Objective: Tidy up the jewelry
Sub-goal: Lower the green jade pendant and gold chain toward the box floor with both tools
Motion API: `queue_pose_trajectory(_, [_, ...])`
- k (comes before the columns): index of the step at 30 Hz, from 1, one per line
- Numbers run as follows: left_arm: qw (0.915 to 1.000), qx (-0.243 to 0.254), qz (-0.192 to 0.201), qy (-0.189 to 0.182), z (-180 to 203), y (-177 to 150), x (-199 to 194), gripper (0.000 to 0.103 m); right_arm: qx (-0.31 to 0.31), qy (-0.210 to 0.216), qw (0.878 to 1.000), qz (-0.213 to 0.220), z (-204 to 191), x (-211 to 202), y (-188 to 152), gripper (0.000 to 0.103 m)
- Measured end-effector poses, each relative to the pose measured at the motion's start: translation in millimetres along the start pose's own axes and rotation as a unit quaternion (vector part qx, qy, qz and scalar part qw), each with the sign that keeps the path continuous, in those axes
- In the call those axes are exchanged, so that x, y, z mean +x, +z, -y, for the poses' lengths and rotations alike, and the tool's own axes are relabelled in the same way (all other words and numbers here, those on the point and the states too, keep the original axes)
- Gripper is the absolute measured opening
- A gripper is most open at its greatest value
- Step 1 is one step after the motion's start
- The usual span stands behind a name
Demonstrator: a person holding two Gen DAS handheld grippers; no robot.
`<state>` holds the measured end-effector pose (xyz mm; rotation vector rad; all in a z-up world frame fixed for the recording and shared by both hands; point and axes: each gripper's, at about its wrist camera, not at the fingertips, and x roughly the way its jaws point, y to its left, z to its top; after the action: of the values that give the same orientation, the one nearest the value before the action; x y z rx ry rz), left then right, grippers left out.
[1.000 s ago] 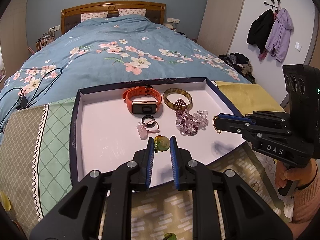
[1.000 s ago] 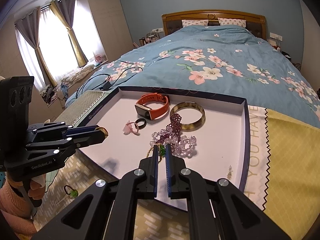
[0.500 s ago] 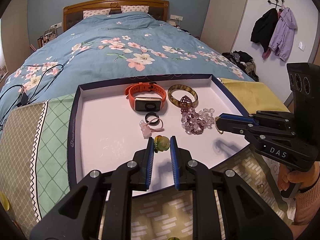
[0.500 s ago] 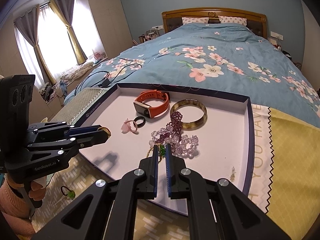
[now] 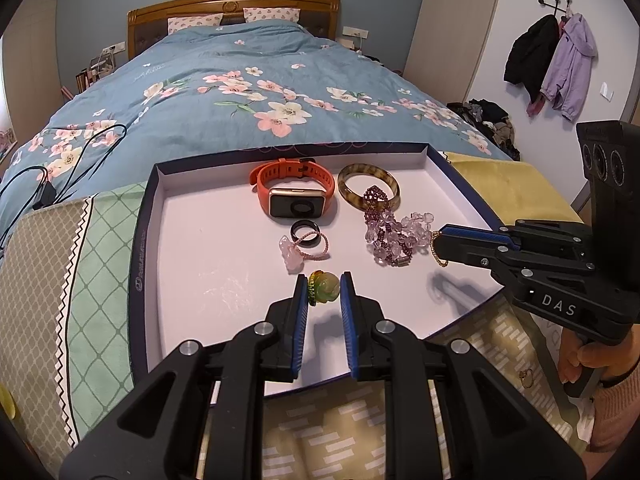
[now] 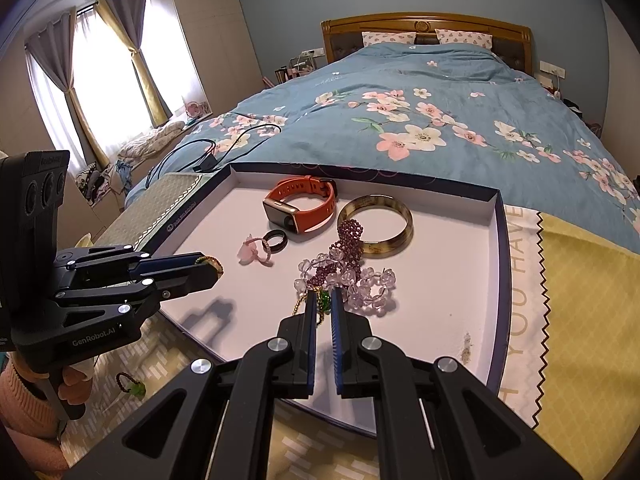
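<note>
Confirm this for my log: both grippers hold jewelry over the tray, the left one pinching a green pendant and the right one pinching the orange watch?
Not quite. The right gripper pinches a gold chain with a green stone, as the right wrist view shows; the orange watch lies untouched in the tray. The left gripper does pinch the green pendant.

The right gripper [image 5: 436, 246] body says "DAS", the left gripper [image 6: 218, 270] says "GenRobot.AI", and the white cloth [image 6: 520, 264] along the tray's right edge reads "YOU HAVE".

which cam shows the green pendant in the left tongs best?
Left wrist: the green pendant sits face-on between the left tongs. Right wrist view shows only its edge past the tips.
</note>
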<state>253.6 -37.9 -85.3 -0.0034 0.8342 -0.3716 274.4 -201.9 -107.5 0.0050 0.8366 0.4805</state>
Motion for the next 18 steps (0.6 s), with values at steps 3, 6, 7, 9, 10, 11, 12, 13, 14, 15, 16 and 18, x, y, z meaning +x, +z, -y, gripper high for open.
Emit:
queue_pose_trajectory(3, [1.0, 0.002, 0.0, 0.001, 1.0, -0.7, 0.8, 0.016, 0.0, -0.001, 1.0, 0.0, 0.1, 0.9, -0.2, 0.006])
queue_pose_trajectory(6, [1.0, 0.002, 0.0, 0.0, 1.8, -1.3, 0.8, 0.017, 0.001, -0.001, 1.0, -0.002, 0.7, 2.3, -0.5, 0.006])
queue_pose_trajectory(7, [1.0, 0.002, 0.0, 0.0, 2.0, -1.3, 1.1, 0.016, 0.001, -0.001, 1.0, -0.002, 0.0, 2.8, -0.3, 0.006])
queue_pose_trajectory(9, [1.0, 0.002, 0.0, 0.001, 2.3, -1.5, 1.0, 0.016, 0.0, -0.002, 1.0, -0.003, 0.6, 3.5, -0.3, 0.006])
queue_pose_trajectory(10, [1.0, 0.002, 0.0, 0.001, 2.2, -1.4, 1.2, 0.016, 0.0, -0.001, 1.0, -0.003, 0.9, 3.9, -0.2, 0.006])
queue_pose_trajectory(11, [1.0, 0.002, -0.001, 0.001, 2.3, -1.3, 1.5, 0.017, 0.0, -0.002, 1.0, -0.003, 0.2, 3.4, 0.0, 0.006])
queue_pose_trajectory(12, [1.0, 0.002, -0.001, 0.002, 2.4, -1.4, 1.8, 0.017, 0.0, -0.003, 1.0, -0.003, 0.5, 3.5, 0.0, 0.006])
queue_pose_trajectory(13, [1.0, 0.002, -0.002, 0.001, 2.6, -1.3, 2.0, 0.016, -0.001, -0.002, 1.0, -0.004, 0.6, 3.9, 0.2, 0.006])
queue_pose_trajectory(14, [1.0, 0.002, -0.002, 0.0, 2.9, -1.3, 2.4, 0.016, -0.001, -0.002, 1.0, -0.004, 0.2, 3.8, 0.0, 0.006])
queue_pose_trajectory(15, [1.0, 0.002, -0.002, 0.001, 2.2, -1.4, 2.6, 0.017, -0.002, -0.003, 1.0, -0.004, 0.2, 3.9, 0.1, 0.006])
queue_pose_trajectory(16, [1.0, 0.001, -0.002, 0.0, 2.1, -1.4, 3.2, 0.017, -0.004, -0.003, 1.0, -0.004, 0.6, 4.4, 0.1, 0.006])
queue_pose_trajectory(18, [1.0, 0.001, -0.003, 0.001, 2.1, -1.6, 3.4, 0.017, -0.006, -0.005, 1.0, -0.005, 0.9, 5.1, 1.0, 0.006])
